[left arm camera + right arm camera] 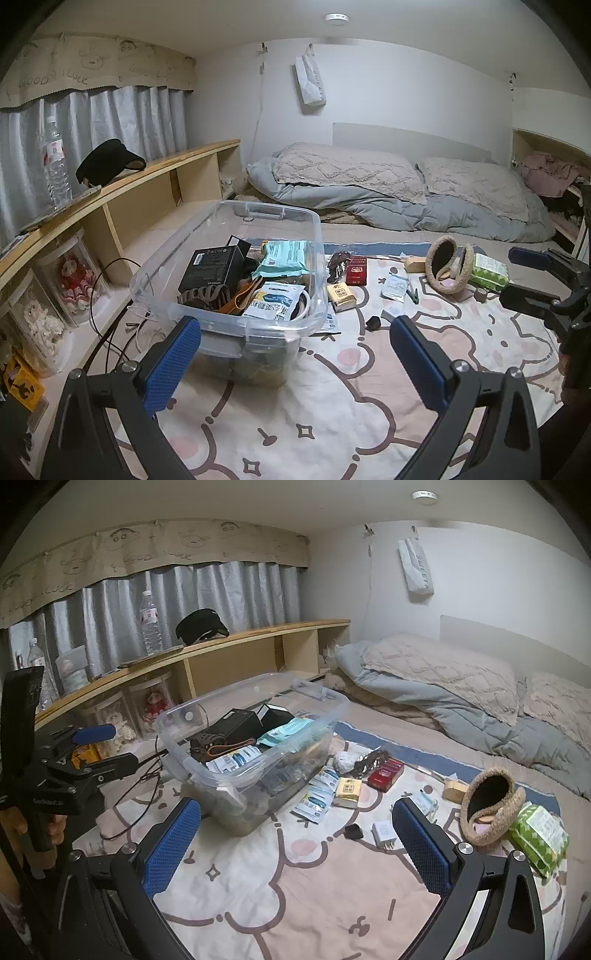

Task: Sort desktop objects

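- Clear plastic bin point(236, 266) sits on the cartoon-print blanket point(332, 398), partly filled with a black box point(214, 267) and packets.
- Red box point(385, 774), yellow box point(347, 792) and green tissue pack point(540, 836) lie loose beside it.
- Left gripper point(295, 354) and right gripper point(297, 836) hover spread wide, holding nothing.

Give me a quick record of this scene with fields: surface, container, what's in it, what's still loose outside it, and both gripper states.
surface: patterned blanket on a bed
container: clear plastic bin, no lid on
in bin: black box, teal packet, brown hair claw, white pouch
loose outside: red box, yellow box, woven pouch, green tissue pack, white charger
left gripper: open, holding nothing
right gripper: open, holding nothing
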